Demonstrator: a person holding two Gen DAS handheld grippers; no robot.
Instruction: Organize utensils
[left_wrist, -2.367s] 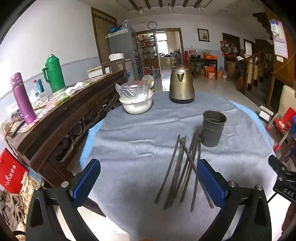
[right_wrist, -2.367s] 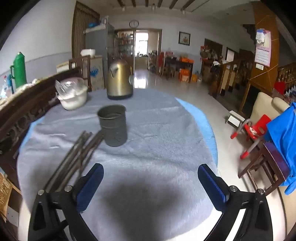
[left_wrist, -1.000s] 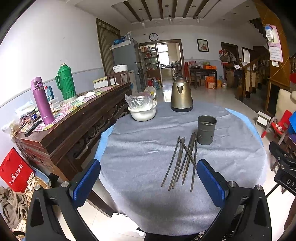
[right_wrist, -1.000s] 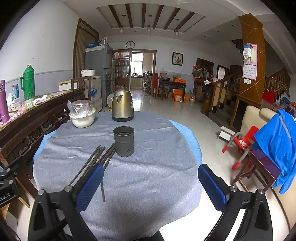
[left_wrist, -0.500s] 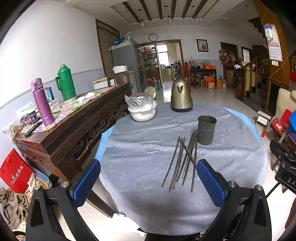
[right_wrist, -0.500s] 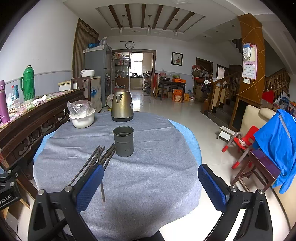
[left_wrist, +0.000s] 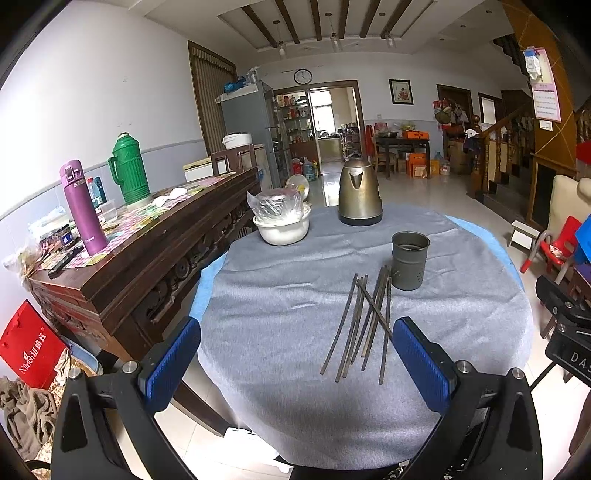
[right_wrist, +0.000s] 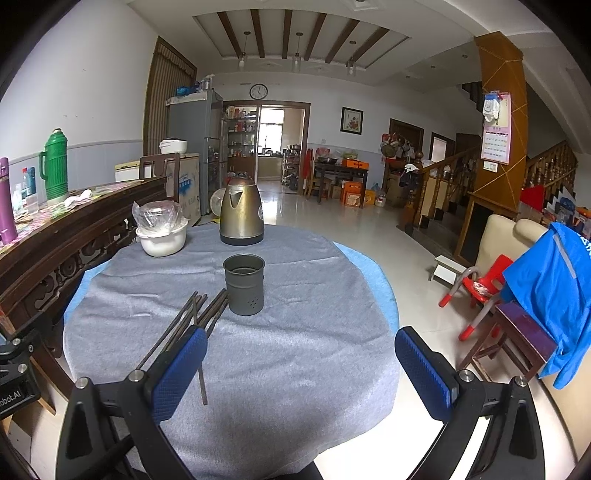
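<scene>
Several dark metal chopsticks (left_wrist: 364, 321) lie loosely fanned on a round table with a grey cloth (left_wrist: 288, 306). A grey perforated metal holder cup (left_wrist: 409, 260) stands upright just beyond their far ends. My left gripper (left_wrist: 295, 354) is open and empty, held back from the table's near edge, chopsticks between its fingers in view. My right gripper (right_wrist: 301, 363) is open and empty above the near edge; the chopsticks (right_wrist: 192, 325) and the cup (right_wrist: 244, 284) lie ahead to its left.
A brass kettle (left_wrist: 359, 195) and a white bowl under a plastic bag (left_wrist: 282, 221) stand at the table's far side. A dark wooden sideboard (left_wrist: 140, 236) with flasks runs along the left. A red child's chair (right_wrist: 480, 291) and a stool stand right.
Both grippers pulled back and up from the table between 2.4 s and 1.0 s ago. Since then the views are nearly still. Both stay open.
</scene>
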